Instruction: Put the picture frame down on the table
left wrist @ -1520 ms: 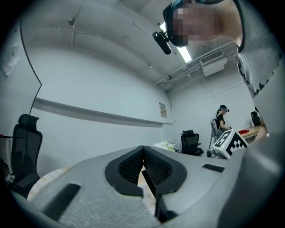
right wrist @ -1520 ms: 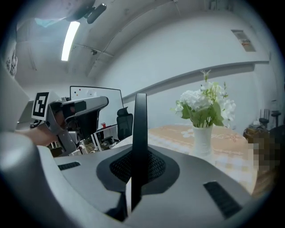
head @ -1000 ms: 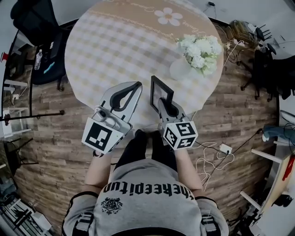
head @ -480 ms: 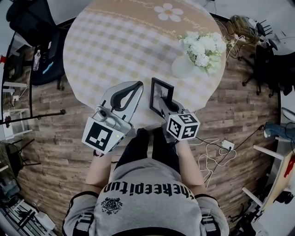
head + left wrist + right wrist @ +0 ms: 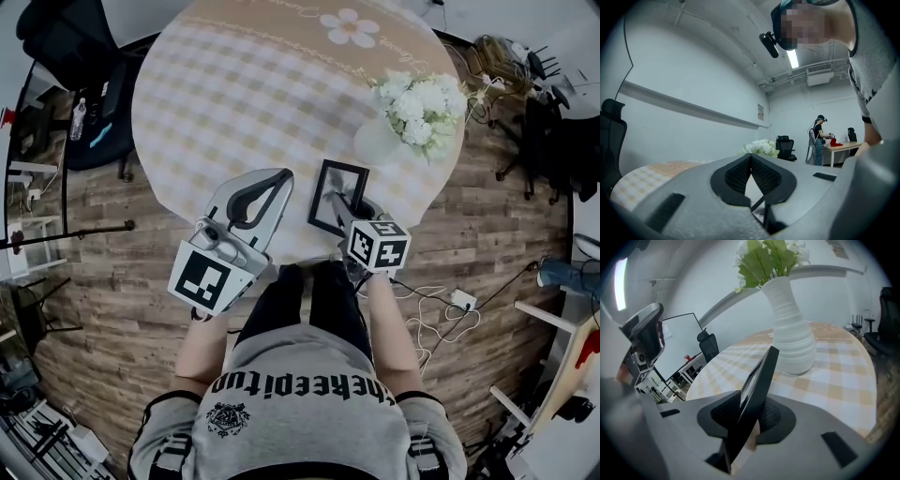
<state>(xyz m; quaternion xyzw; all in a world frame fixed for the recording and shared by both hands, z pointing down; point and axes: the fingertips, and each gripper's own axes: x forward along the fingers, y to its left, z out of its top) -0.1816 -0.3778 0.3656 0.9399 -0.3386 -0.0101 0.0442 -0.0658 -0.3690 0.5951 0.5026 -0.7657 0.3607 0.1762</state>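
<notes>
2 grippers over a round bench (image 5: 234, 84) draped in a beige checked cloth (image 5: 187, 141), seen steeply from above. Right gripper (image 5: 335, 202) points down and forward at the near right part of the bench; the black picture frame (image 5: 339, 176) stands edge-on between its jaws and leans to 1 side. Right gripper view: the jaws have just been opening, the frame is between the 2 ribbed pads, and a sliver of cloth shows in the gap beside it, so the pads look parted from it rather than pressing. The gripper body hides the frame's lower edge, so I cannot tell whether it rests on the cloth. Frame sits near the bench's front rim, on the person's side of a white ribbed vase (image 5: 375, 142) and close to it but apart. Vase holds white flowers (image 5: 422, 103) with green leaves. Left gripper (image 5: 279, 176) is held level just left of the frame, also at the near rim; its own view shows the jaws together, tips meeting, nothing between them. 1 printed flower (image 5: 349, 28) marks the cloth's far side. Wood-plank floor (image 5: 112, 281) around the bench; white cables (image 5: 427, 323) on the floor at right. Left gripper view also catches a second person (image 5: 819, 140) standing far off.
</notes>
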